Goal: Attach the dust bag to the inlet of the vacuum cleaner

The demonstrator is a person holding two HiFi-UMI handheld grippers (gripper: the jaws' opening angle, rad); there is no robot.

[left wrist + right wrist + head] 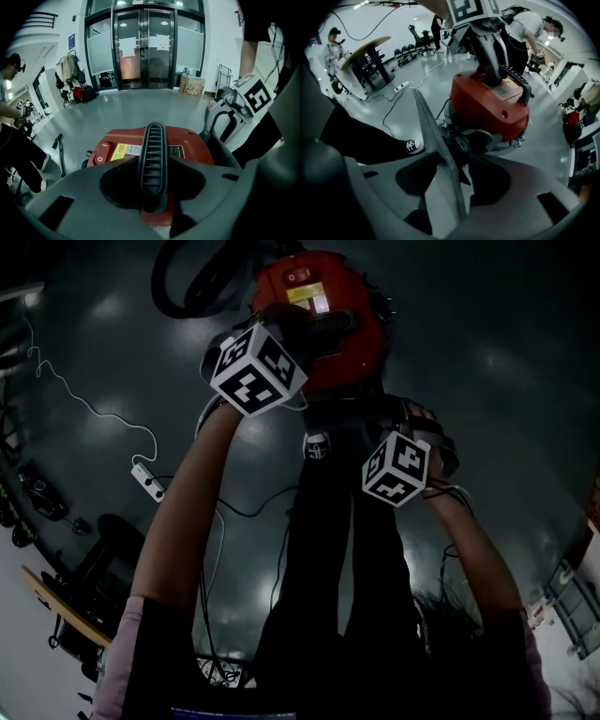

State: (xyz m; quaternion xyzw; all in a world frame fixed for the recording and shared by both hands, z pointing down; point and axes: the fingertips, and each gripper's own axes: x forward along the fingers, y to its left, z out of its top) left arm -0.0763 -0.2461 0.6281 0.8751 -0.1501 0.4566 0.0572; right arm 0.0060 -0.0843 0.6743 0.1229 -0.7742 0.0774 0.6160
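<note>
Left gripper view is showing the left gripper [152, 185] clenching the black ribbed handle [152, 154] on top of the red vacuum cleaner [192, 145], which is sitting on the grey floor [140, 108]. The right gripper [454, 158] is standing released. Its jaws are spread wide, and the thin grey edge of the dust bag [430, 123] is running between them with neither pad pressing on it. The bag is lying against a dark fitting low on the vacuum's side, which I am taking to be the inlet [476, 140]. Whether it is fully seated there is not showing.

With nothing pinching it, the bag is probably relying on its fit alone. If it is only half on, it could be sagging or sliding off once the right gripper draws back. A jaw brushing that edge on the way out could be dragging it loose. A hard pull on the handle could be tilting the vacuum and breaking the joint.

The person's shoe [411, 146] is sitting just beside the vacuum's base, crowding the near side. A power strip [147, 481] and its cable are lying well apart to the left, and the far side is offering more room.
</note>
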